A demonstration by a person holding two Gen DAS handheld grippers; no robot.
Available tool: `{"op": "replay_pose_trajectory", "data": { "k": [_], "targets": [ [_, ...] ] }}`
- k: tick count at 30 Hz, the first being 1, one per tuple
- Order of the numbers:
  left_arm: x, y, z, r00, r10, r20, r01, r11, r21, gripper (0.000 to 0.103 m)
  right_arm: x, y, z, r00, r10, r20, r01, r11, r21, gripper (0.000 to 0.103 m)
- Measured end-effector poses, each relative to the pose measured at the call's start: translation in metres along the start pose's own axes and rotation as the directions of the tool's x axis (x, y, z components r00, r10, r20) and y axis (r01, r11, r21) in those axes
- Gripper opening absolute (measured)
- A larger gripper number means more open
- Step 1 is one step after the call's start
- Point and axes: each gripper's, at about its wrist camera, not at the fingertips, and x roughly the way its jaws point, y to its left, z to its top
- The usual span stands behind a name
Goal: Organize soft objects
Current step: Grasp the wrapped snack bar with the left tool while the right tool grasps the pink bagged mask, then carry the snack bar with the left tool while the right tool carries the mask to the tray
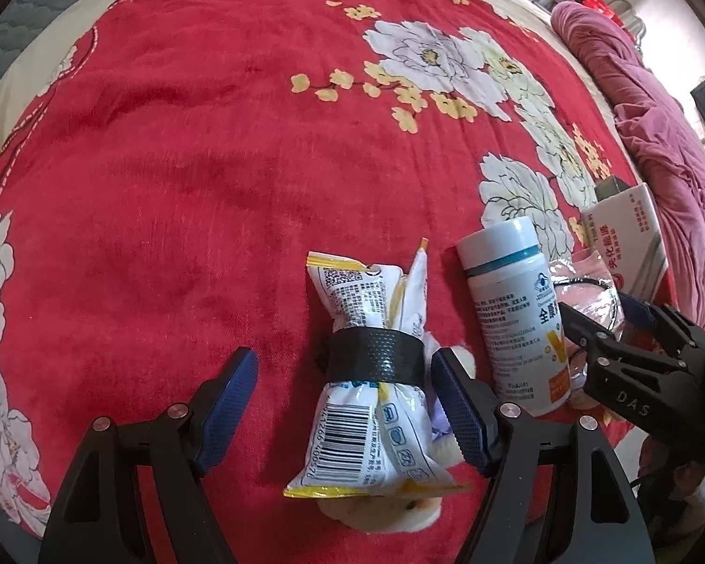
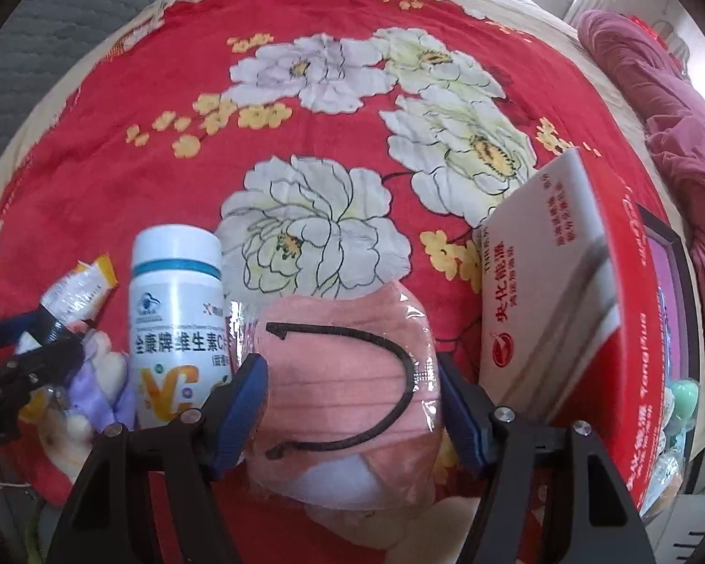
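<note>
On the bed: a red blanket (image 1: 164, 188) with white flowers is spread out, and the things to be sorted are gathered in a row near its lower edge, within reach of both grippers.
Snack bundle: two sachets (image 1: 376, 357) are strapped together by a black band and laid over a plush toy (image 1: 451, 451), of which only cream and purple parts are seen.
Left gripper: the left gripper (image 1: 343, 404) is spread wide around the bundle; the right pad is just beside it, the left pad well apart, so nothing is grasped.
Pink pack: a pink soft item with a black cord, sealed in clear film (image 2: 348, 376), lies between the bottle and the box.
Right gripper: the right gripper (image 2: 352, 404) is set astride the pack; the pads appear to be at its edges, but a firm hold cannot be told.
Bottle: a white bottle (image 2: 178, 324) stands upright between the two soft things, probably to be left where it is, being hard.
Box: a red and white carton (image 2: 564, 310) leans at the right, apparently open, perhaps meant as the place for sorted things.
Writing: "VC" and Chinese characters for vitamin C are read on the bottle; a barcode and QR code on the sachets; red Chinese characters on the carton; "DAS" on the gripper body.
</note>
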Motion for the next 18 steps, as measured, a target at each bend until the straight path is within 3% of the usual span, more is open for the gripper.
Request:
{"op": "replay_pose_trajectory", "data": {
  "k": [5,7,10,18],
  "targets": [
    [0.003,0.002,0.001,1.0,-0.014,-0.004,0.014,1.0,-0.01,0.077,-0.002,-0.016,0.0,0.999,0.006,0.033,-0.008,0.998,0.068,0.037],
    [0.004,0.003,0.002,1.0,-0.023,-0.006,0.023,1.0,-0.012,0.066,-0.005,-0.022,0.001,0.999,0.019,0.046,-0.023,0.996,0.083,0.026],
    [0.0,0.003,0.003,0.998,-0.065,0.004,0.065,0.997,-0.032,0.045,-0.016,-0.027,0.0,0.995,0.042,0.088,-0.051,0.994,0.1,0.019],
    [-0.025,-0.006,0.008,0.994,-0.082,0.069,0.084,0.996,-0.025,0.044,-0.053,-0.042,-0.005,0.982,0.053,0.182,-0.077,0.989,0.129,0.017]
  ]
}}
